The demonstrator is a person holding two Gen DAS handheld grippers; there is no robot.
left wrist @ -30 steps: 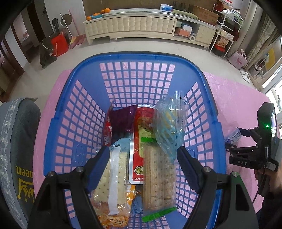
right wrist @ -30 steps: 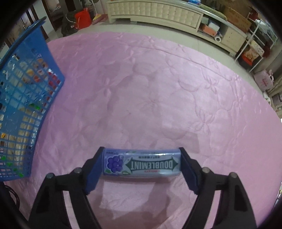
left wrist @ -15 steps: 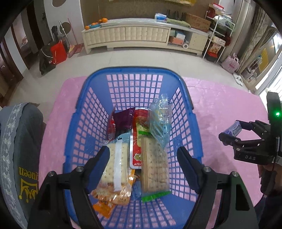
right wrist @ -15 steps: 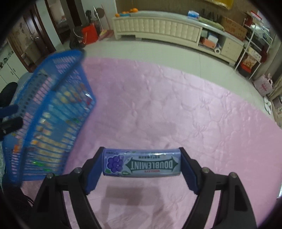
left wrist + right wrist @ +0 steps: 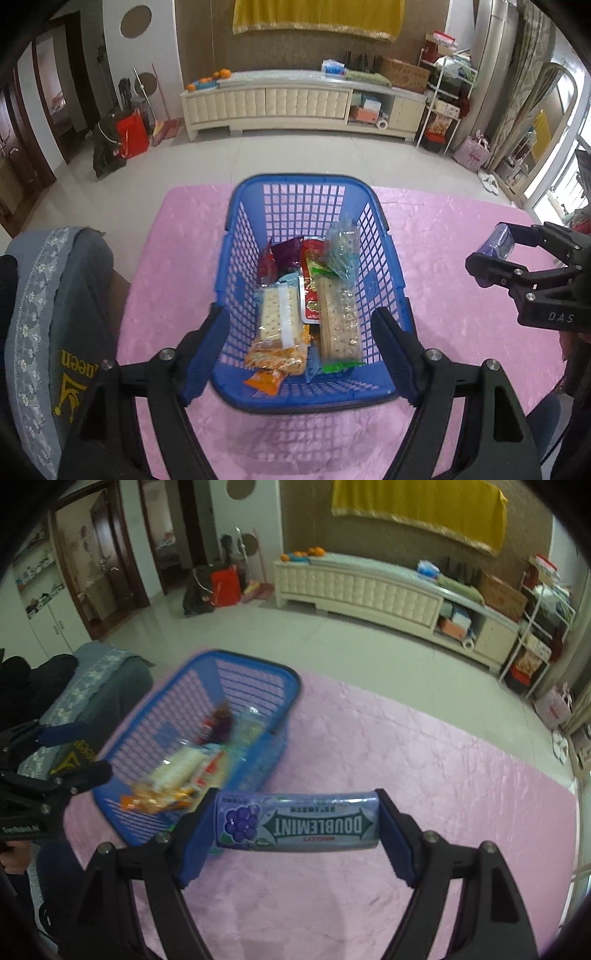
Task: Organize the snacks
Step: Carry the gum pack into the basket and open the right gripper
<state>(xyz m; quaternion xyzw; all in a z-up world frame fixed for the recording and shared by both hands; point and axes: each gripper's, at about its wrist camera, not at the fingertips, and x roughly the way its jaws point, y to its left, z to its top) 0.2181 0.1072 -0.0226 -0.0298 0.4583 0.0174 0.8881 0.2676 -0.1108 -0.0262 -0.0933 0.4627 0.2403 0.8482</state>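
Note:
A blue mesh basket (image 5: 384, 397) stands on the pink tablecloth (image 5: 447, 295). It holds two cracker packs (image 5: 279, 314), a red packet (image 5: 312, 280), a purple packet (image 5: 284, 253), a clear bag (image 5: 341, 247) and an orange packet (image 5: 277, 356). My left gripper (image 5: 301, 317) hovers above the basket's near end, open, with nothing between its fingers. To the right of the basket my right gripper (image 5: 295, 823) hangs well above the cloth. It is shut on a blue Doublemint gum pack (image 5: 314, 825), clamped end to end. That pack (image 5: 500, 242) also shows in the left wrist view.
A chair draped in a grey cover (image 5: 55, 295) stands against the table's left side. A hand (image 5: 14, 853) holds the left gripper (image 5: 79, 753) at the left edge. Beyond the table lie tiled floor and a long cream cabinet (image 5: 295, 103). Bare pink cloth (image 5: 443, 775) stretches right of the basket.
Both grippers have risen, so the basket looks smaller in the left wrist view. The right gripper lifted the gum pack off the cloth and swung left, bringing the whole basket into view.

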